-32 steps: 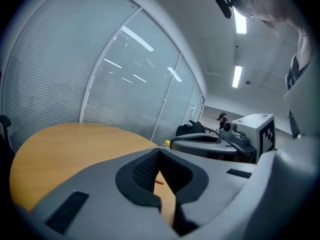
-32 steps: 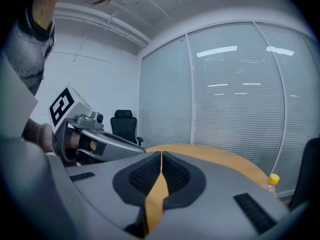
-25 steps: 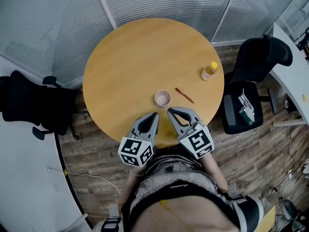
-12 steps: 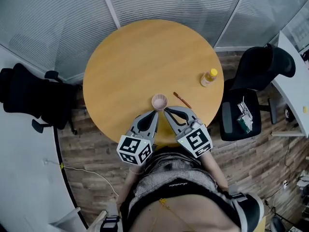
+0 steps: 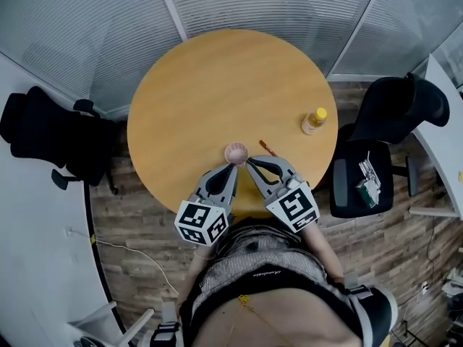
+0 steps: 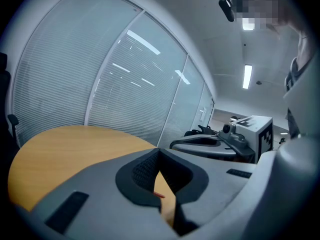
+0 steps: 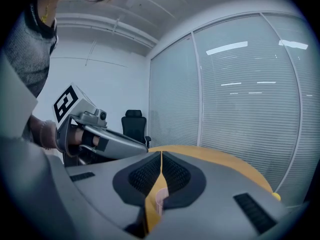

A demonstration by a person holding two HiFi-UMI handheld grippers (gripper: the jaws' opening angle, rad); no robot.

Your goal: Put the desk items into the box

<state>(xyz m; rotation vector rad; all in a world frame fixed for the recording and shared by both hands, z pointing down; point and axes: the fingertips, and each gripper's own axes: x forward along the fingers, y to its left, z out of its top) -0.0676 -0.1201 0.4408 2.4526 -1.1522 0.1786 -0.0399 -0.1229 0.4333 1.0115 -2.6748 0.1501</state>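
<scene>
Round table point(image 5: 217, 85) — cup point(image 5: 236, 152), pen point(image 5: 268, 148), bottle point(image 5: 314, 121); left hand-held gripper point(image 5: 232, 168), right hand-held gripper point(image 5: 249, 163) — pressed together.

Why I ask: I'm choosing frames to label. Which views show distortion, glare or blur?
Head view: evenly lit and sharp, with wide-angle bowing toward the edges and no glare on the table. Left gripper view: heavy fisheye with dark corners, ceiling-light streaks on the glass partition, and its own fingers look soft. Right gripper view: same fisheye, similar streaks, and the pink cup is blurred.
</scene>
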